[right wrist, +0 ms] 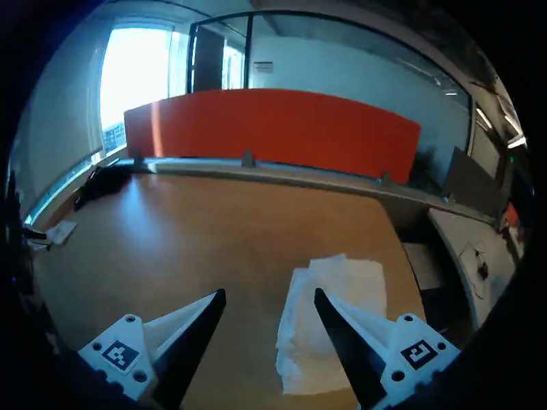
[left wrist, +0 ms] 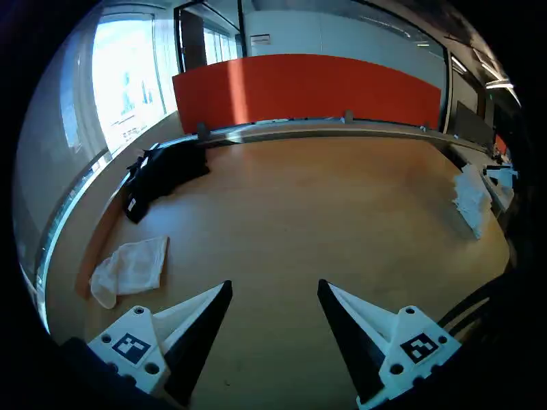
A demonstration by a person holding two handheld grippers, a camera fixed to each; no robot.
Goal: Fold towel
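Left gripper (left wrist: 273, 283) and right gripper (right wrist: 269, 292) hover wide open over the table (left wrist: 308, 205), both empty.
The right gripper's finger hides part of the towel stack (right wrist: 342, 280); a crumpled towel (left wrist: 130, 270) lies left of the left gripper; farther, a dark bundle (left wrist: 161, 174), hard to identify.

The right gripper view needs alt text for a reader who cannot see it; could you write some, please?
The right tool hovers open above a wooden table, with a white towel lying partly behind the finger on the view's right. An orange partition runs along the table's far side.
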